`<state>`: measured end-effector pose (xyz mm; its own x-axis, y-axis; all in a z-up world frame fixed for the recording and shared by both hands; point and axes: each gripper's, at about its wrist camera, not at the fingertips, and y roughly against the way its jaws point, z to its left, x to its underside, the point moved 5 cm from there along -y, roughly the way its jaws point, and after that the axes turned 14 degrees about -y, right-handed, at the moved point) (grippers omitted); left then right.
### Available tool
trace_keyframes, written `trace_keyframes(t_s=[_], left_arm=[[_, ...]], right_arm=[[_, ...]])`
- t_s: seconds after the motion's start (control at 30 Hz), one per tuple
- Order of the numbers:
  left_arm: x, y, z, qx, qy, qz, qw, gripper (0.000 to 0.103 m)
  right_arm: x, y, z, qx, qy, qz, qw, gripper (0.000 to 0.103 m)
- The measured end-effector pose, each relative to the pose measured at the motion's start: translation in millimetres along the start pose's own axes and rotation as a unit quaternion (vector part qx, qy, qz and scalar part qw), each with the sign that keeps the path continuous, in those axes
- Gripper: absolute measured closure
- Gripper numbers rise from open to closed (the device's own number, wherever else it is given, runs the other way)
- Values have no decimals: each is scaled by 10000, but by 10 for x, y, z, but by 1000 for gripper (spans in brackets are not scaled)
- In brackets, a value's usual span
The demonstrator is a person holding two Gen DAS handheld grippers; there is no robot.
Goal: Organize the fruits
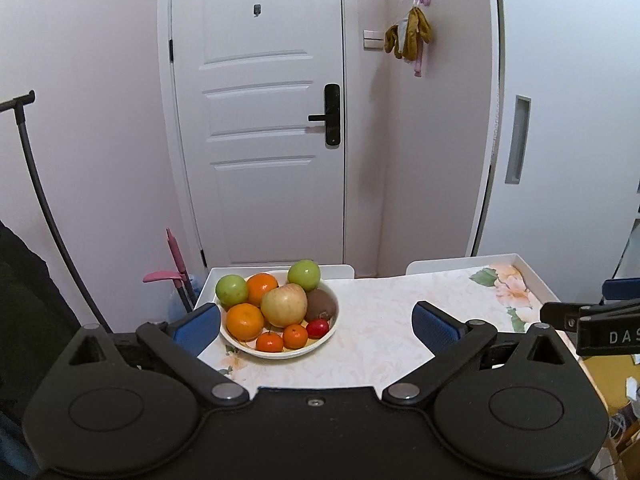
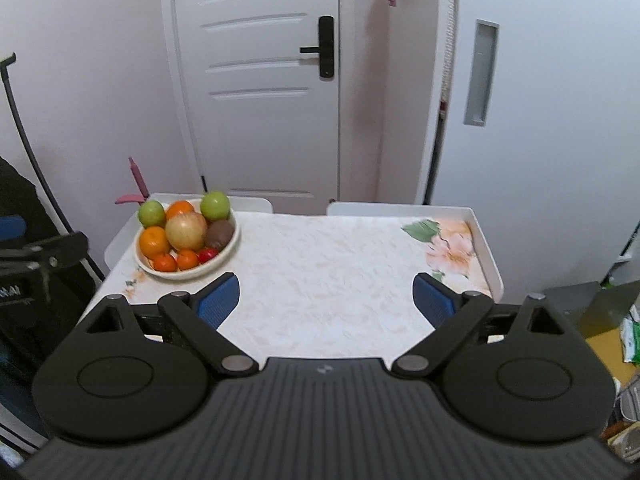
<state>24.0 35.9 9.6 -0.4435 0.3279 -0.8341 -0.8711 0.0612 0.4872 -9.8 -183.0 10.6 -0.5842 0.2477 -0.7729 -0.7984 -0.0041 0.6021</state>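
A white bowl (image 1: 320, 345) of fruit stands at the table's far left corner; it also shows in the right wrist view (image 2: 230, 249). It holds two green apples (image 1: 231, 289), a yellow-red apple (image 1: 284, 305), oranges (image 1: 245, 321), small tangerines (image 1: 295, 336), a brown kiwi (image 1: 321, 304) and a small red fruit (image 1: 317, 328). My left gripper (image 1: 316, 326) is open and empty, just short of the bowl, its left finger beside the rim. My right gripper (image 2: 326, 300) is open and empty over the table's near middle.
The table (image 2: 328, 272) has a floral cloth and a raised white rim. A white door (image 1: 260, 120) stands behind it. A pink tool (image 1: 176, 268) and a black stand (image 1: 36, 184) are at the left. The right gripper's body (image 1: 600, 328) shows at the right edge.
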Motion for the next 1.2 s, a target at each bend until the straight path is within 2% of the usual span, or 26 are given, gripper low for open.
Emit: trace_keyframes(t_s=[1.2], left_arm=[[73,-82,-18,30,60,108,9999,0]], right_arm=[[-40,-83,22,40,-163,102,9998,0]])
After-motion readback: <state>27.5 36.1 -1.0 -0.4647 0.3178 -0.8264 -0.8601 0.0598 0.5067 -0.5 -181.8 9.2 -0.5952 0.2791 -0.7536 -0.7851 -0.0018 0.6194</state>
